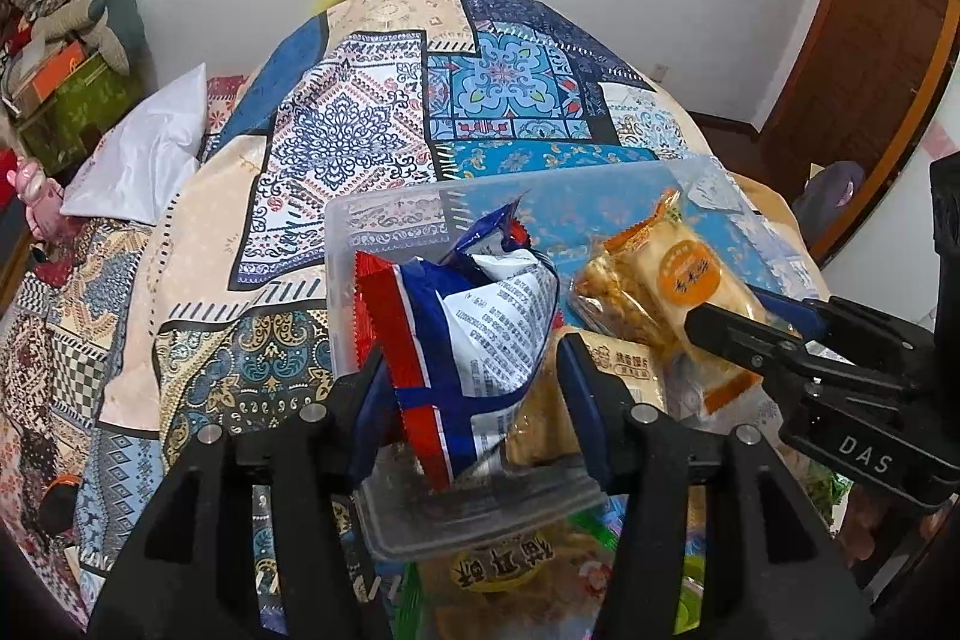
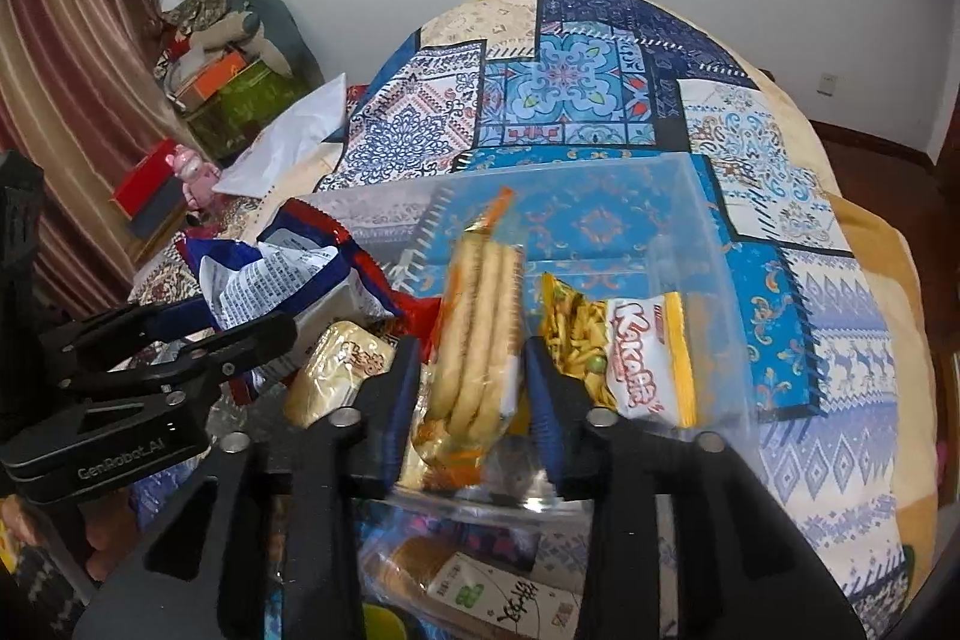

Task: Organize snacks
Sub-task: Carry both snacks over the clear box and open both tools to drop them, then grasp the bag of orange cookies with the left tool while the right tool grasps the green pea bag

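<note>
A clear plastic bin sits on a patchwork bedspread. My left gripper is shut on a red, white and blue snack bag, held over the bin's left part; the bag also shows in the right wrist view. My right gripper is shut on a clear pack of long biscuits with orange trim, held over the bin; it also shows in the left wrist view. Inside the bin lie a white Kakaffi pack, a yellow snack bag and a cream wrapped cake.
More snack packets lie in front of the bin, near me. The bedspread stretches beyond the bin to a white wall. A white pillow and piled boxes stand to the left. A wooden door is at the right.
</note>
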`<state>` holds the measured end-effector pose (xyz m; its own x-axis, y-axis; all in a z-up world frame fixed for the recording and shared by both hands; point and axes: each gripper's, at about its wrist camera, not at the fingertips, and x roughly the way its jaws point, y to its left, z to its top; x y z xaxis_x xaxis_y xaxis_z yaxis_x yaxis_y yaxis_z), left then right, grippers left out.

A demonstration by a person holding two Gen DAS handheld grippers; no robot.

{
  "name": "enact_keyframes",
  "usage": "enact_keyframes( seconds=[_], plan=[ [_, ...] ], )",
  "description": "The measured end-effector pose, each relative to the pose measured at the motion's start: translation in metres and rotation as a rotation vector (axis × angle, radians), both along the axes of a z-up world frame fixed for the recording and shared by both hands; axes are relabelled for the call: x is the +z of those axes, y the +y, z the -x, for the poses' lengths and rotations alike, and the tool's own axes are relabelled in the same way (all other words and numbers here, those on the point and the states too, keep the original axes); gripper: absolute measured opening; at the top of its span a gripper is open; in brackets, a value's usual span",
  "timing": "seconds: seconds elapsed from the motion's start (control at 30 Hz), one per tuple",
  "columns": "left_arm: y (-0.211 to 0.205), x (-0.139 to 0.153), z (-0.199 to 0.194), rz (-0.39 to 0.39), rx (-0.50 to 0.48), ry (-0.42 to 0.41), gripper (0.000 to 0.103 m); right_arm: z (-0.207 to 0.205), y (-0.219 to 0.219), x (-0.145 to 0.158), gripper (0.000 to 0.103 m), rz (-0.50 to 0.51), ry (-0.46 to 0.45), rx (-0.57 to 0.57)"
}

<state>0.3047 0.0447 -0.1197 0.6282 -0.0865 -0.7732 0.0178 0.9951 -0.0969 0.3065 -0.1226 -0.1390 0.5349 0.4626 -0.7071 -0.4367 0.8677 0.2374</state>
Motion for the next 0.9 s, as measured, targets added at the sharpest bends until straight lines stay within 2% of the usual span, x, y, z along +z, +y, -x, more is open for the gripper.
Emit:
enact_keyframes(
  seconds=[0.13,0.2,0.57,0.67,0.9],
  plan=[
    [0.002,0.012,0.011,0.01,0.009,-0.007,0.056,0.007,-0.007,0.008,0.039,0.0,-0.012,-0.013],
    [0.003,0.018,0.017,0.013,0.016,-0.014,0.062,0.012,-0.01,0.014,0.039,-0.001,-0.017,-0.018],
    [-0.008,0.054,0.067,-0.021,0.003,-0.057,0.066,0.054,-0.032,0.05,0.049,0.021,-0.091,-0.051],
    [-0.013,0.058,0.081,-0.024,0.0,-0.06,0.07,0.067,-0.04,0.055,0.053,0.023,-0.101,-0.061],
    [-0.031,0.052,0.107,-0.038,-0.017,-0.026,0.071,0.097,-0.063,0.056,0.054,0.044,-0.112,-0.084]
  ],
)
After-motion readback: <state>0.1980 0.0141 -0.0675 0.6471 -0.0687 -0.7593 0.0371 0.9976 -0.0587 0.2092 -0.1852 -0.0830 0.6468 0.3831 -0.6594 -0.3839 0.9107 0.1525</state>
